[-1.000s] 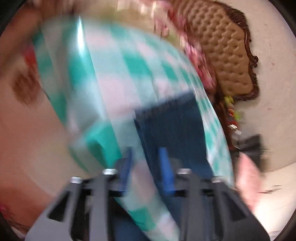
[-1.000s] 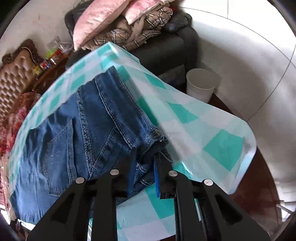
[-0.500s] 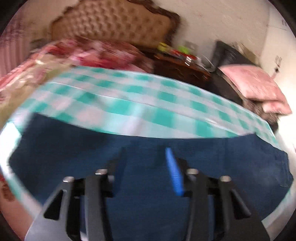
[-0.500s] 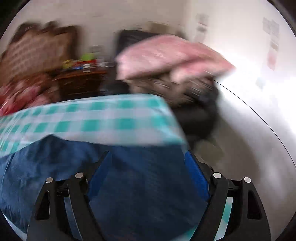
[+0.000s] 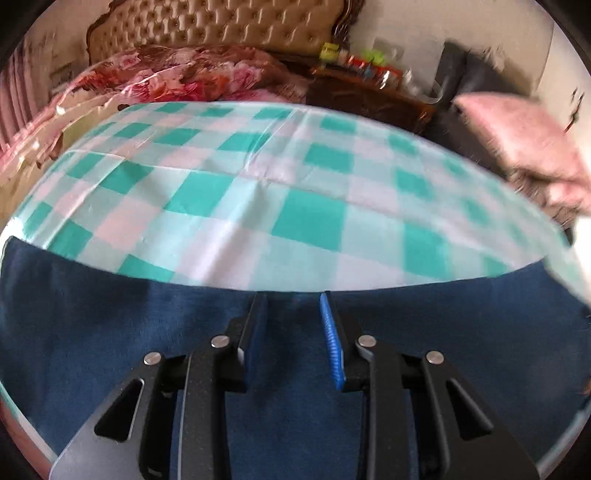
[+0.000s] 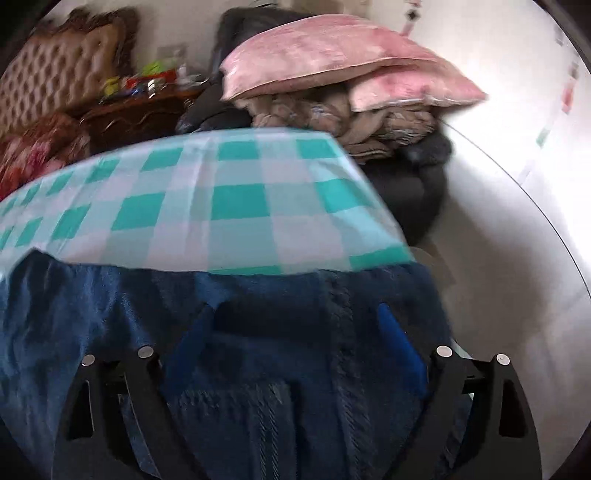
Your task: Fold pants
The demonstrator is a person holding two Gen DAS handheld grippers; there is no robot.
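Note:
Dark blue jeans (image 5: 92, 314) lie along the near edge of a table covered with a teal and white checked cloth (image 5: 258, 184). My left gripper (image 5: 291, 314) hangs over the jeans with its jaws apart and nothing between them. In the right wrist view the jeans (image 6: 74, 325) fill the lower frame, with a seam (image 6: 343, 332) running toward the camera. My right gripper (image 6: 291, 325) is wide open just above the denim near the table's right end, and the checked cloth (image 6: 229, 206) lies beyond it.
Behind the table are a bed with a floral quilt (image 5: 177, 74) and tufted headboard (image 5: 221, 26), a wooden nightstand with clutter (image 5: 369, 96), and a dark sofa stacked with pink pillows (image 6: 332, 66) and blankets. White floor (image 6: 498, 240) lies to the right.
Both grippers swung from a steep view down the table to a low view across it. My right gripper, shut on the jeans' hem a second ago, has opened wide. Left jaws widened slightly.

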